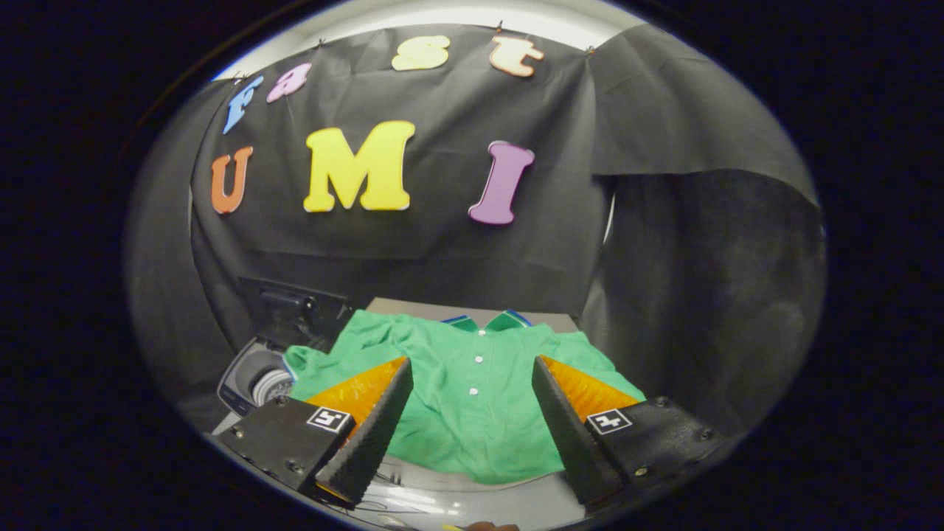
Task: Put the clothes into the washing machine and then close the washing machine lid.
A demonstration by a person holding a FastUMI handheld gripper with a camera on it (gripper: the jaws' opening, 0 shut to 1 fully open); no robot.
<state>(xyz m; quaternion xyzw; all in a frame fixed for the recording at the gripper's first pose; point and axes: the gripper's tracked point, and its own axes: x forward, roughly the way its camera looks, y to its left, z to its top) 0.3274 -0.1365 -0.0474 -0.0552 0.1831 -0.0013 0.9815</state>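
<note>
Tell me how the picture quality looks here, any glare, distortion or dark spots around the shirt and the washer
Gripper view: strong fisheye bending toward the rim; the green shirt is evenly lit and sharp, buttons crisp; the open gripper hovers over it, fingers spread; glare streaks on the pale table below the hem; the washing machine left of the shirt sits in shadow, its raised lid nearly lost against the dark cloth.

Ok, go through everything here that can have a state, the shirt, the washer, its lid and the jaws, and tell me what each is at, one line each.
green shirt: spread flat on the table, buttoned, not in the machine.
washing machine: drum open, beside the shirt's sleeve.
washing machine lid: raised, standing up behind the drum.
gripper: jaws open wide, held above the shirt, gripping nothing.
</note>
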